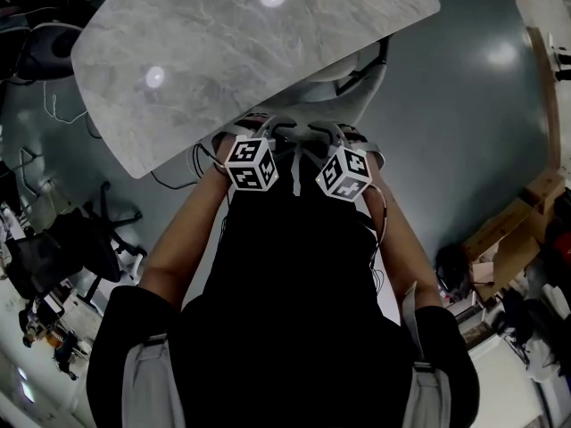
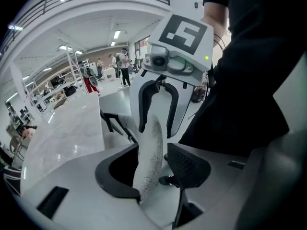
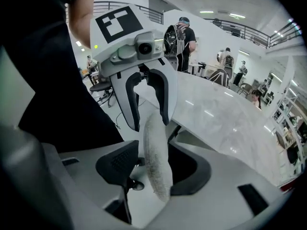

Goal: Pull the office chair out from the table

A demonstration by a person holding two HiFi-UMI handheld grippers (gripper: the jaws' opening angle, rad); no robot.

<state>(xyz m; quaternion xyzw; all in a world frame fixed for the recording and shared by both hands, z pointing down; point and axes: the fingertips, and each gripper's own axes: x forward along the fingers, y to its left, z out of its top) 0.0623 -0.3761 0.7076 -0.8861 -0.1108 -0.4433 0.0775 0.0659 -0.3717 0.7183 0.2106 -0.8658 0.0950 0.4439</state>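
Observation:
The office chair [image 1: 355,71] is pale grey and tucked under the marble table [image 1: 223,52]; my torso hides most of it. Its backrest's thin mesh top edge [image 2: 151,152] runs upright between the jaws of my left gripper [image 2: 153,171], which stand open; it lies close to the left pad [image 2: 117,176] and clear of the right one. My right gripper [image 3: 156,169] faces it from the other side, open, straddling the same edge [image 3: 156,152]. In the head view both grippers, left [image 1: 272,132] and right [image 1: 323,134], sit side by side at the table's near edge.
Black office chairs [image 1: 80,248] stand at the left, and cardboard boxes [image 1: 508,239] at the right. Cables [image 1: 178,178] lie on the grey floor beside the table. People [image 3: 184,37] stand in the background beyond the tabletop [image 3: 225,119].

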